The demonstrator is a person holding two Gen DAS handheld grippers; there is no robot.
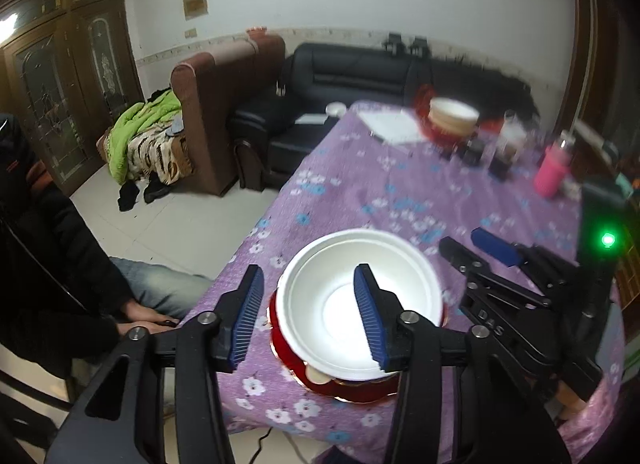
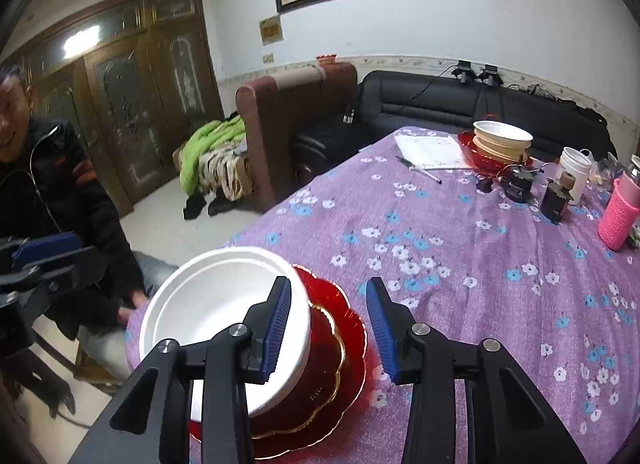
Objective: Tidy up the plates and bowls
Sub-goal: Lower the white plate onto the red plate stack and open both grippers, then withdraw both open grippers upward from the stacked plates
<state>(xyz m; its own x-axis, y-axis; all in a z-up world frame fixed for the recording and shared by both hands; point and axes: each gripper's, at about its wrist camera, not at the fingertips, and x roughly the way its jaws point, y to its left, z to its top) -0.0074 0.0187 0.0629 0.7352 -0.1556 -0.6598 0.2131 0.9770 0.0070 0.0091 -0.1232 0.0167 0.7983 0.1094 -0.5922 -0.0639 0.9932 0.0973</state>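
Note:
A white bowl (image 1: pixel 360 296) sits tilted on red scalloped plates (image 1: pixel 352 388) near the front left corner of the purple flowered table (image 1: pixel 400 192). My left gripper (image 1: pixel 308 308) is open, its jaws straddling the bowl's left rim, one inside the bowl and one outside. My right gripper (image 2: pixel 328 324) is open over the red plates (image 2: pixel 340 364), its left finger by the right rim of the white bowl (image 2: pixel 208 300). It also shows at the right of the left wrist view (image 1: pixel 476 244). A second stack, bowls (image 2: pixel 502 140) on a red plate, stands at the far end.
A pink bottle (image 2: pixel 620 212), a white cup (image 2: pixel 576 168), small dark items (image 2: pixel 520 184), papers (image 2: pixel 430 152) and a pen lie at the table's far right. A seated person (image 2: pixel 48 192) is close to the left table edge. Sofas stand behind.

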